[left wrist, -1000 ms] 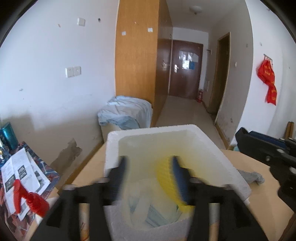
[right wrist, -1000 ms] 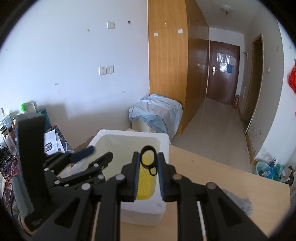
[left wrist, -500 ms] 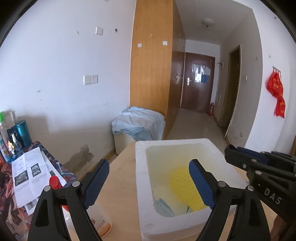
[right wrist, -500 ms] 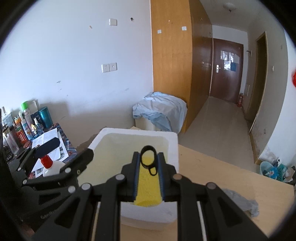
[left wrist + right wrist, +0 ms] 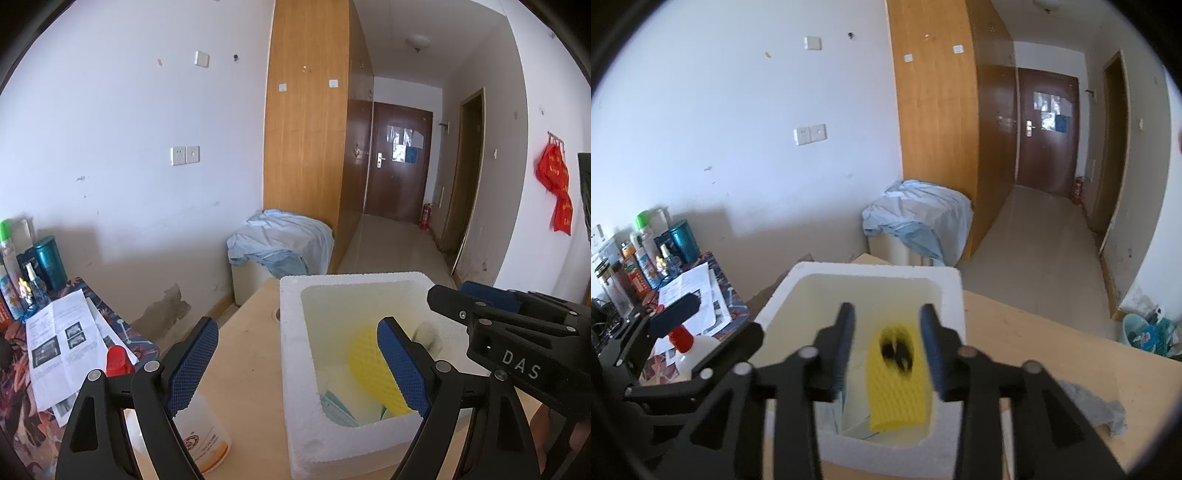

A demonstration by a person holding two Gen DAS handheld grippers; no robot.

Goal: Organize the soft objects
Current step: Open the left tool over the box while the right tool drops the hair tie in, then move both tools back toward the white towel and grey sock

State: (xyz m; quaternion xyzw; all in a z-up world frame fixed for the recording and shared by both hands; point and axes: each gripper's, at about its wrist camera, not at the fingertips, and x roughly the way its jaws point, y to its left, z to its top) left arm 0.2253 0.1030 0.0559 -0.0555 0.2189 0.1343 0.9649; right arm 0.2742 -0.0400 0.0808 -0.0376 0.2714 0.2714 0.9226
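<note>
- Jaws of the right gripper (image 5: 886, 347) spread apart, holding nothing, above the white foam box (image 5: 955, 291).
- Jaws of the left gripper (image 5: 295, 365) wide open, empty; one finger over the box's left wall, the other over its inside.
- Yellow mesh sponge (image 5: 897, 387) lies inside the box with a dark, blurred loop on top; pale blue cloth beside it.
- Grey rag (image 5: 1089, 406) on the wooden surface (image 5: 1052, 343), right of the box.
- Red-capped bottle (image 5: 118, 363) near left.
</note>
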